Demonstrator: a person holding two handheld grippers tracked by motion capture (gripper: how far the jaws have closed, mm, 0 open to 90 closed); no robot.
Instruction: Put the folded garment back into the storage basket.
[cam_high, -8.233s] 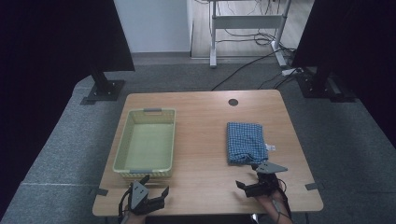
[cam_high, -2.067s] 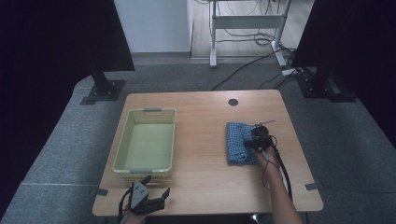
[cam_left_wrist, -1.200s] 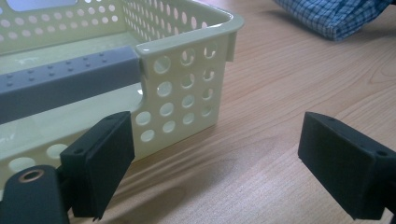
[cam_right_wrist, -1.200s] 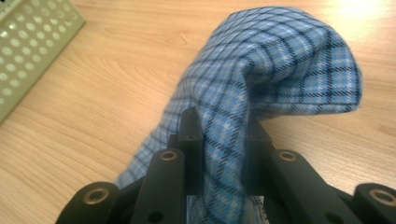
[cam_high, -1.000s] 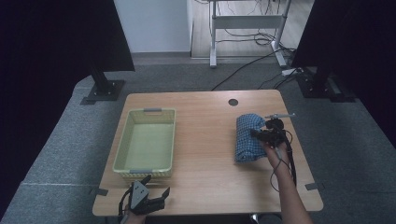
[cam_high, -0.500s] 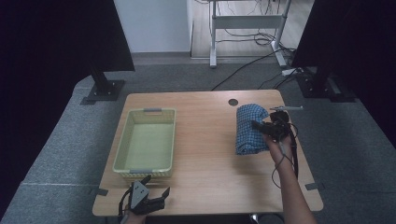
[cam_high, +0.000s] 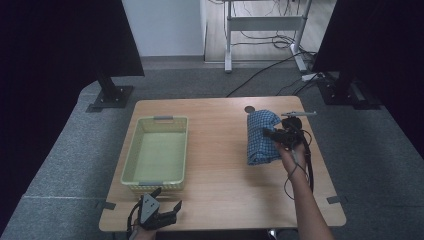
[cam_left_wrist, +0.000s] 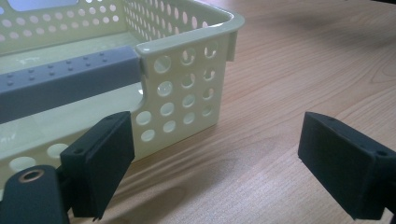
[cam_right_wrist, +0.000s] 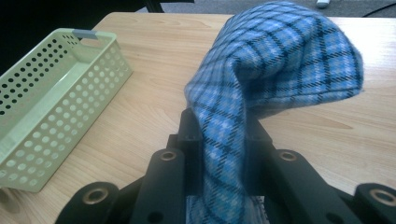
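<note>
A blue checked cloth hangs lifted over the right half of the wooden table, pinched by my right gripper, which is shut on it. In the right gripper view the cloth drapes up and over from between the black jaws. A pale green perforated basket stands on the left half of the table. My left gripper rests at the table's front edge just below the basket and is open, nothing between its jaws; the basket's near corner is right ahead of it.
A dark round hole sits in the tabletop behind the cloth. Black stands and cables lie on the grey floor beyond the table. Bare wood lies between basket and cloth.
My right gripper reached from the front edge to the folded cloth, shut on it and has lifted it up and toward the table's far side. The left gripper has stayed put.
</note>
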